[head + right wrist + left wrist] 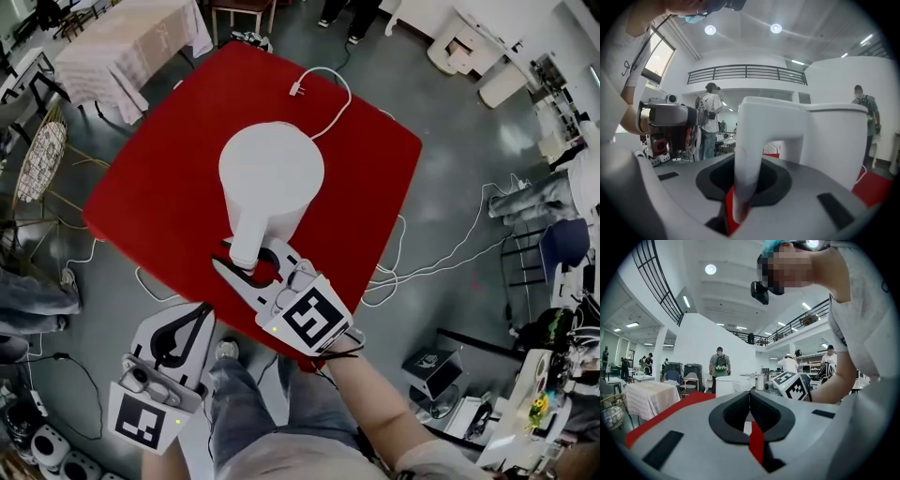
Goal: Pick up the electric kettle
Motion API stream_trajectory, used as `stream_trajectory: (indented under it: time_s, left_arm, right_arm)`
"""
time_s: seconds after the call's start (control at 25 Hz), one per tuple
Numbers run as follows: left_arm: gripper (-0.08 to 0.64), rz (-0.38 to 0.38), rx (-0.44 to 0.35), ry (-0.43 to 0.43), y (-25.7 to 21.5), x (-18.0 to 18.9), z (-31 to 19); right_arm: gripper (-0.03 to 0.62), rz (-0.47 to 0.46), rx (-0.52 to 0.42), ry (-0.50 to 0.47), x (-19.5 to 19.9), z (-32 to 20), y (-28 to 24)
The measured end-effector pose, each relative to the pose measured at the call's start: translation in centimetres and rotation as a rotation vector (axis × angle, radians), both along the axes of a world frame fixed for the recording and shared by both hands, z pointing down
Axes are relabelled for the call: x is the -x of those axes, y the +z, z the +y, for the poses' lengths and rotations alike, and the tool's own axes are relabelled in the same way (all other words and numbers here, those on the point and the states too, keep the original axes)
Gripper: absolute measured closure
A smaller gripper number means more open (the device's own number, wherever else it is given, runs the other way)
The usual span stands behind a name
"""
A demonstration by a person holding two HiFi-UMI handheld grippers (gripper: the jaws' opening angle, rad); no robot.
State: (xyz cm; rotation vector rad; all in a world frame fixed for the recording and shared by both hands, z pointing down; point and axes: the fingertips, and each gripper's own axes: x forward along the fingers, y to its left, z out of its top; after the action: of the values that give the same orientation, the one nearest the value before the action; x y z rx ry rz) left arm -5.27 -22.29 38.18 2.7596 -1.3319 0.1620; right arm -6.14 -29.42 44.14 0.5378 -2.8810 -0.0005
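Observation:
A white electric kettle (272,169) stands in the middle of a red table (159,187), its handle (248,234) pointing toward me. My right gripper (253,267) is shut around the lower end of that handle. In the right gripper view the handle (747,140) rises between the dark pads, and the kettle body (834,140) is just behind. The kettle's white cord (328,94) trails to the far table edge, unplugged. My left gripper (199,314) hangs off the table's near left edge, shut and holding nothing; its pads (740,408) meet.
A cloth-covered table (131,42) and a wicker chair (42,159) stand to the far left. White cables (441,262) run over the floor at the right, next to equipment cases (431,366). Several people stand in the hall beyond.

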Motion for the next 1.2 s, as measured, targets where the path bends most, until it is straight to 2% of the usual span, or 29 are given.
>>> stream_trajectory:
  time_s: [0.12,0.4,0.64,0.92,1.2]
  left_arm:
    - [0.549,-0.007,-0.007,-0.005,-0.2,0.2,-0.1]
    - [0.549,0.012,-0.026,-0.013,-1.5,1.0,0.0]
    - [0.549,0.021,-0.080,0.036,-3.4,0.9,0.8]
    - [0.549,0.039,-0.146,0.119,-6.5,1.5,2.8]
    - [0.549,0.041,-0.203,0.243,-9.1,1.7,5.6]
  right_arm:
    - [0.514,0.019,-0.023,-0.015,0.2,0.6,-0.4]
    - [0.509,-0.015,-0.035,-0.010,-0.3,2.0,-3.7]
    - [0.506,0.021,-0.096,0.012,-0.6,4.5,-6.6]
    - [0.503,-0.014,-0.145,0.105,-0.8,7.7,-10.8]
    - [0.503,-0.071,-0.171,0.254,-1.1,11.3,-14.4]
